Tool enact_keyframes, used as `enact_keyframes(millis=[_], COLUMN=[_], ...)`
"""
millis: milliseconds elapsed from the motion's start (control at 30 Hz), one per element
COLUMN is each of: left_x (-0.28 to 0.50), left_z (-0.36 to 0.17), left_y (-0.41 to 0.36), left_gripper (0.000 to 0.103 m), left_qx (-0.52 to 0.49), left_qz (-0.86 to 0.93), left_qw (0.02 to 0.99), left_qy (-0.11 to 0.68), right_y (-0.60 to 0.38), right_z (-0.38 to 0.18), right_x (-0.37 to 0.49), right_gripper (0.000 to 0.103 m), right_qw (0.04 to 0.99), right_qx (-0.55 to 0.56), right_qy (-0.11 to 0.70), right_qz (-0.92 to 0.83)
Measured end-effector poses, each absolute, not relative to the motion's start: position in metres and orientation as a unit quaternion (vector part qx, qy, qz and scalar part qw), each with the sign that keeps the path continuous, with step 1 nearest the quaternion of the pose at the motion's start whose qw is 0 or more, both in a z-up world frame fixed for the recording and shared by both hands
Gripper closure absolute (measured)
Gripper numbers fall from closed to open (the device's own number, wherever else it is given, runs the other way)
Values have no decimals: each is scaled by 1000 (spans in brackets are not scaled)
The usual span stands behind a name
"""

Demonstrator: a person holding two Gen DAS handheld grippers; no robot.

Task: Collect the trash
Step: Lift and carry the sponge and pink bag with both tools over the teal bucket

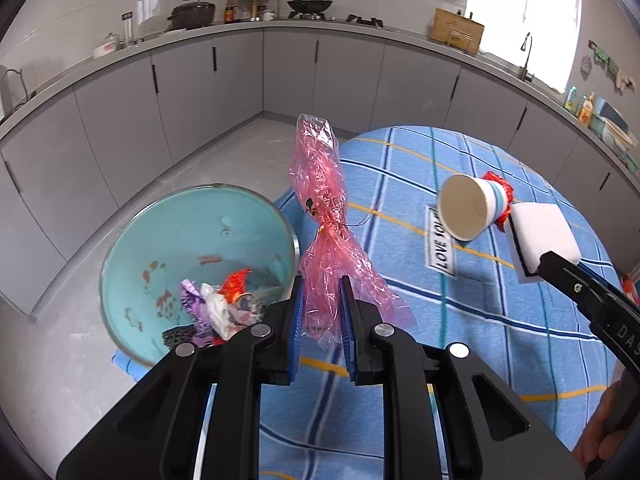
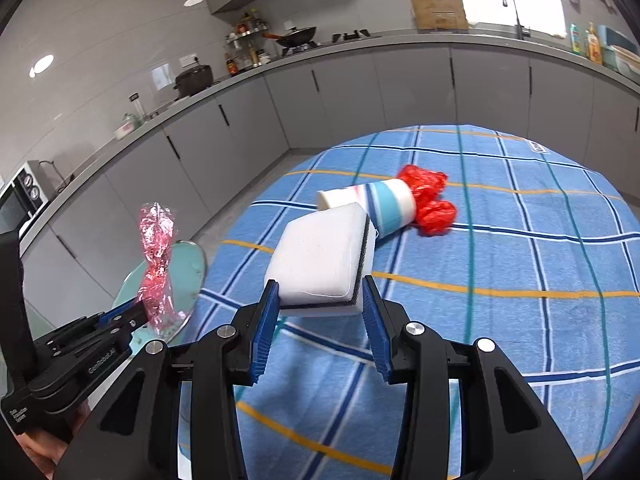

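Note:
My left gripper (image 1: 322, 294) is shut on a pink cellophane wrapper (image 1: 326, 216) and holds it upright at the table's left edge, beside the teal trash bin (image 1: 132, 248). The bin holds several crumpled wrappers (image 1: 218, 304). My right gripper (image 2: 320, 294) is shut on a white sponge (image 2: 320, 256) with a black layer, just above the cloth. A striped paper cup (image 2: 380, 204) lies on its side right behind the sponge, with a red crumpled bag (image 2: 430, 196) behind it. The cup (image 1: 472, 206) and sponge (image 1: 544, 236) also show in the left wrist view.
The round table has a blue checked cloth (image 2: 520, 264). Grey kitchen cabinets (image 1: 280, 68) and a counter with pots run along the far walls. The grey floor (image 1: 224, 160) lies between bin and cabinets.

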State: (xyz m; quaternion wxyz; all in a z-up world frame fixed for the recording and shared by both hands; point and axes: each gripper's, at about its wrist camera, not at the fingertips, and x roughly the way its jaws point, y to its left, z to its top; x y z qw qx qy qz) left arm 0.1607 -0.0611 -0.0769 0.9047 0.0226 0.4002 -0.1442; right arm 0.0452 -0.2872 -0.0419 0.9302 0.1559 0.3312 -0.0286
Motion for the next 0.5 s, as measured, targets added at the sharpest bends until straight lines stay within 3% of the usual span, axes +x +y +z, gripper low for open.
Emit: enact_keyframes(millis=[500], left_x=[161], left_z=[-75], left_y=[-24], left_gripper=[86], left_qx=[8], left_qz=[-117], left_qw=[910], left_qy=[398], right_y=[-242], right_z=[-34], right_x=[59], right_gripper=[61], right_qw=[934], right_qx=[135], right_qy=[330], right_qz=[17])
